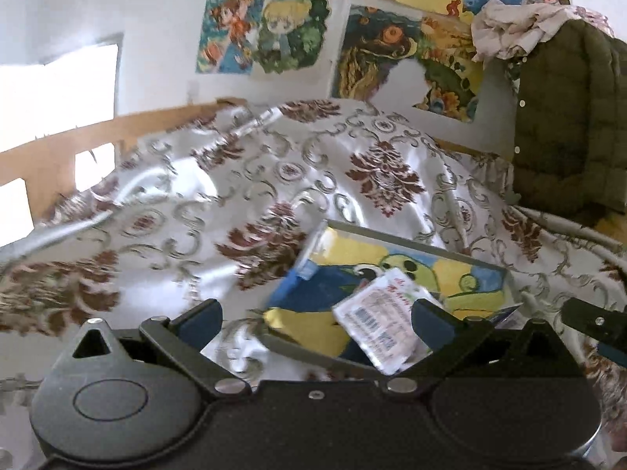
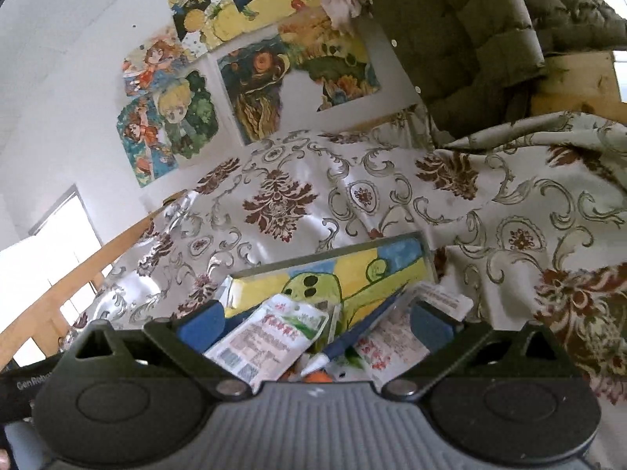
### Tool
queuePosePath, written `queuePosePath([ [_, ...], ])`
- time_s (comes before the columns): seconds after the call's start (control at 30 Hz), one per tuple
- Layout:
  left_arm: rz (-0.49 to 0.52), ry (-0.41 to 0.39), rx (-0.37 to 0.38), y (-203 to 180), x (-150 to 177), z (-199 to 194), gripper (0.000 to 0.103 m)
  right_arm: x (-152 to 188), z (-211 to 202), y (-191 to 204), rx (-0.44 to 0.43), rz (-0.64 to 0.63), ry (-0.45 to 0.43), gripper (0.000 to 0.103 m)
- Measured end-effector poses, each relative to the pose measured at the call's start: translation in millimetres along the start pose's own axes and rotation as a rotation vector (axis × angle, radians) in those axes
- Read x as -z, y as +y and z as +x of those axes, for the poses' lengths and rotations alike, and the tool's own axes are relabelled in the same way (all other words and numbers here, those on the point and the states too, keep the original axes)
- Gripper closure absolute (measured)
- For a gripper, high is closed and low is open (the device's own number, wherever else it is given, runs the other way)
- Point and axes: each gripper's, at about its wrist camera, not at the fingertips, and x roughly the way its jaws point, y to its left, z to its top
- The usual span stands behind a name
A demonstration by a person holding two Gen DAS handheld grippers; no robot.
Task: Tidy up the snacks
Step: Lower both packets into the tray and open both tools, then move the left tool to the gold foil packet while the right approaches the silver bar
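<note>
A shallow tray [image 1: 423, 248] with a yellow and blue cartoon bottom lies on a patterned cloth. In the left wrist view a white snack packet [image 1: 382, 323] with a barcode lies in it, against my right finger. My left gripper [image 1: 317, 319] is open over the tray's near left corner. In the right wrist view the tray [image 2: 325, 252] holds two white packets [image 2: 270, 338] [image 2: 395, 342] and a blue packet on edge [image 2: 364, 331]. My right gripper [image 2: 317, 325] is open above them; whether it touches them I cannot tell.
The white and maroon patterned cloth [image 1: 243, 180] covers the surface and bunches up. An olive quilted jacket [image 1: 568, 117] hangs at the right. Cartoon posters [image 1: 270, 27] cover the wall behind. A wooden frame [image 1: 51, 156] stands at the left.
</note>
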Motion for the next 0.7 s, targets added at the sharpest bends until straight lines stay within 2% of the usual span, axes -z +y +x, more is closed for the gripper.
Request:
queuePosePath([
  [0.13, 0.023, -0.011, -0.002, 8.3, 6.5, -22.5, 0.001, 15.9, -22.1, -1.1, 0.005, 0.034, -0.007, 0.000],
  [0.33, 0.053, -0.008, 0.005, 21.0, 23.2, -49.0, 0.001, 41.3, -51.4, 8.3, 0.029, -0.023, 0.002, 0.000],
  [0.7, 0.083, 0.065, 0.001, 52.0, 62.0, -73.8, 0.001, 83.3, -80.4, 26.3, 0.071, -0.085, 0.126, 0.000],
])
